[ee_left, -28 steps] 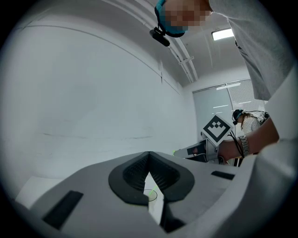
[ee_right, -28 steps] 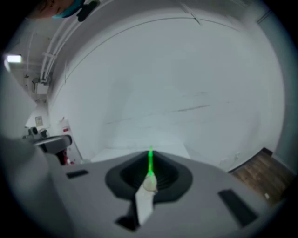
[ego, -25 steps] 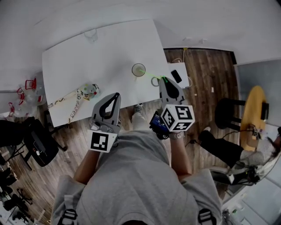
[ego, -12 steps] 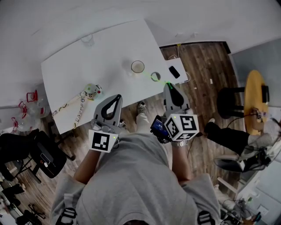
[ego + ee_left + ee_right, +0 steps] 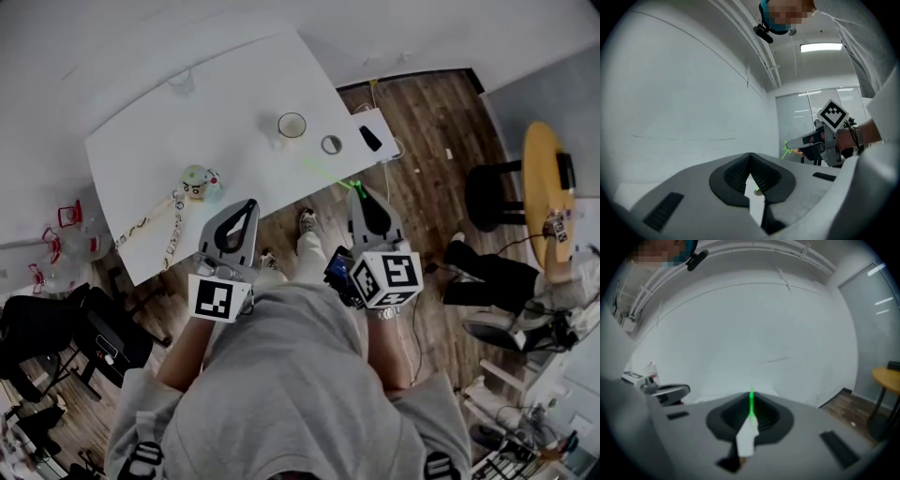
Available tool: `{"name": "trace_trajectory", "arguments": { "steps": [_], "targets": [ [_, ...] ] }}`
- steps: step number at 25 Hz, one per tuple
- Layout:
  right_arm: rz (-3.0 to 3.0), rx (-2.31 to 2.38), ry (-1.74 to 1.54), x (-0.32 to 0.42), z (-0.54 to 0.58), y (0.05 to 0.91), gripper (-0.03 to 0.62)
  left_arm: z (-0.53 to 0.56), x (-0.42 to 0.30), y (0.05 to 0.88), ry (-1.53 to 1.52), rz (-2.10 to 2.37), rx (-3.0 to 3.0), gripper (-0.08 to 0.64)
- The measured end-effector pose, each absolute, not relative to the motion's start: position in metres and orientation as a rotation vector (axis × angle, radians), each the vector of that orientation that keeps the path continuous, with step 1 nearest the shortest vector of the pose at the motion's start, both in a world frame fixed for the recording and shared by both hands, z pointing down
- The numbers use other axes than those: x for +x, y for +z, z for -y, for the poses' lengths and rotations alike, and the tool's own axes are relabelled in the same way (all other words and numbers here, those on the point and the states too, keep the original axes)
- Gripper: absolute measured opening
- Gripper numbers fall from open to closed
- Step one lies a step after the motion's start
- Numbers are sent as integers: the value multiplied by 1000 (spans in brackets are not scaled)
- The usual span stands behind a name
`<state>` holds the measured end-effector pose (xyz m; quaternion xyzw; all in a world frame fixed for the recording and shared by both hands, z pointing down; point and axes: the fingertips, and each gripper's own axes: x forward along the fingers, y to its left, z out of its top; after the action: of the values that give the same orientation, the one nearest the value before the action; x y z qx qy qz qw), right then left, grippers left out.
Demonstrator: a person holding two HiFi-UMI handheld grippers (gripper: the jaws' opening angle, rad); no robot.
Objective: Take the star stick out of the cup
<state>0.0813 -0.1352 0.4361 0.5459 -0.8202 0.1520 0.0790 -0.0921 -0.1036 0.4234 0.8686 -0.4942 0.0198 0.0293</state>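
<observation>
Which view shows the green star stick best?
Head view: the star stick shows full length, out of the cup, in the right hand-held gripper. Left gripper view shows it small; right gripper view, foreshortened.

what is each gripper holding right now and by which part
The right gripper is shut on the star stick, pinching it near its star end; the plain end juts forward. The left gripper is shut on nothing.
</observation>
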Motion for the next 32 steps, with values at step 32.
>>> {"name": "trace_trajectory", "arguments": {
  "steps": [32],
  "targets": [
    [2549, 1578, 289, 63, 74, 396, 46, 36, -108, 366, -73, 1617, 2742, 34]
  ]
}}
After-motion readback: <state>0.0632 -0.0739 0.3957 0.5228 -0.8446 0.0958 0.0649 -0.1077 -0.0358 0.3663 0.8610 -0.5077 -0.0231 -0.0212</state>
